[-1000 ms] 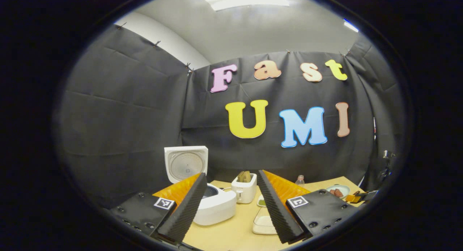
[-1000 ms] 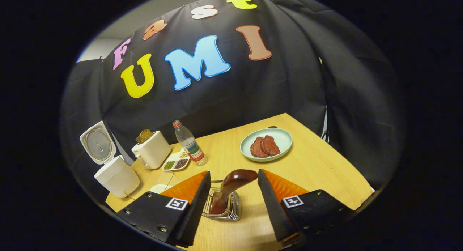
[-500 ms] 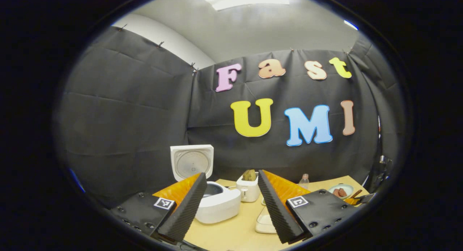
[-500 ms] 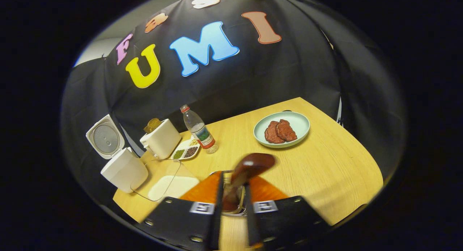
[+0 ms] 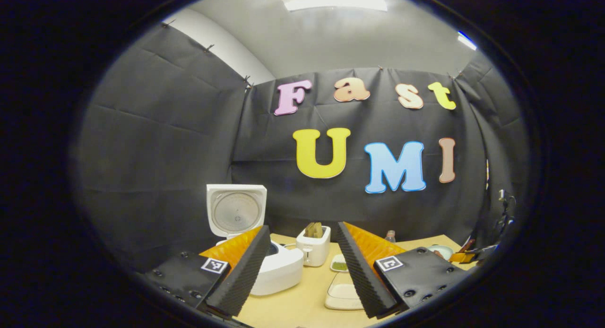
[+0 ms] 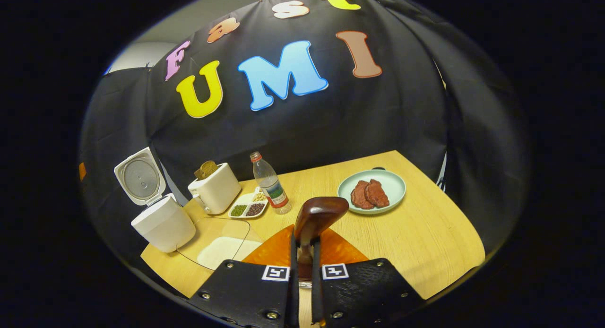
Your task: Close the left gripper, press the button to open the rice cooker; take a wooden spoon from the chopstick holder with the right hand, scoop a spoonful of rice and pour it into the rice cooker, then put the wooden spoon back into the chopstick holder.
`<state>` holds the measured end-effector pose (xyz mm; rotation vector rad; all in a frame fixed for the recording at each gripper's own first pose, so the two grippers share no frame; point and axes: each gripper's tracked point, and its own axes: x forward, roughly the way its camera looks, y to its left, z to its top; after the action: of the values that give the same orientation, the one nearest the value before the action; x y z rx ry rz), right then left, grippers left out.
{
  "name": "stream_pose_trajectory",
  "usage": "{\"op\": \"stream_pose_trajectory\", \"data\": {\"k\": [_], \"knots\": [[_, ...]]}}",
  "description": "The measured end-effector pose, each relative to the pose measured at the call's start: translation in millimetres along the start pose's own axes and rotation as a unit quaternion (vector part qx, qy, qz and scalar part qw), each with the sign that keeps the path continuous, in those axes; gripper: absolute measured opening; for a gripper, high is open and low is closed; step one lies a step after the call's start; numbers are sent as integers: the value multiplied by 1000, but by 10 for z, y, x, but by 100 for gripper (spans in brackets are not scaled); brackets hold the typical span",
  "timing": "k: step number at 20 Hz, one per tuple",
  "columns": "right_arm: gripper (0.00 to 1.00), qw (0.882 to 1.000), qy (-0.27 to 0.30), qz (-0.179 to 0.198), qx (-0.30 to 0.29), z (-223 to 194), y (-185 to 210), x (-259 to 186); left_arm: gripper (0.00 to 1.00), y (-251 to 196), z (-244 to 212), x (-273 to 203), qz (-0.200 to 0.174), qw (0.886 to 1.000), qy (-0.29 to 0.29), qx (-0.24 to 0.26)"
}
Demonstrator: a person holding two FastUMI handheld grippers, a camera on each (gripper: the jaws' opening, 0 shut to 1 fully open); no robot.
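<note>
In the right gripper view, my right gripper (image 6: 302, 271) has its jaws drawn in to a narrow gap, both fingers pressing on the handle of the wooden spoon (image 6: 315, 219). The bowl of the spoon stands above the fingers, tilted slightly toward the right of that view. The chopstick holder lies under the jaws and I cannot make it out clearly here.

Handling note: I judge the spoon to be light and rigid, with a smooth lacquered finish that may slip or pivot between the pads. The hold on the handle leaves the bowl free for scooping; a hold closer to the bowl would give less swing.

Beyond the spoon on the counter (image 6: 425, 238), to the left of that view, sits the clear rice container (image 6: 222, 243) with white rice inside. Next out are the sectioned grain dish (image 6: 249, 209), the bottle (image 6: 270, 184) and the plate of meat (image 6: 373, 192). The toaster (image 6: 215, 193) stands behind the dish, and the rice cooker (image 6: 160, 221) is farthest left, lid raised.

In the left gripper view, my left gripper (image 5: 302, 266) has its jaws spread wide and holding nothing, well short of the rice cooker.

I judge the button step done; scooping comes next.
</note>
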<state>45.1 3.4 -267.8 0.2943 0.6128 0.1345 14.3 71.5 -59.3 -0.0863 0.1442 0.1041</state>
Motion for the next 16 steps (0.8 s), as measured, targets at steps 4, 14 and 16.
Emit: {"op": "stream_pose_trajectory", "data": {"k": [4,14,16], "knots": [[11,999,-40,-11,-3,363,262,-87,98,177,-67,194,-20,1000,1,-6],[10,998,-56,26,-8,338,1327,187,98,718,-184,477,-49,999,8,-16],[10,998,-49,29,-18,215,1475,310,98,809,-213,502,-52,999,10,-12]]}}
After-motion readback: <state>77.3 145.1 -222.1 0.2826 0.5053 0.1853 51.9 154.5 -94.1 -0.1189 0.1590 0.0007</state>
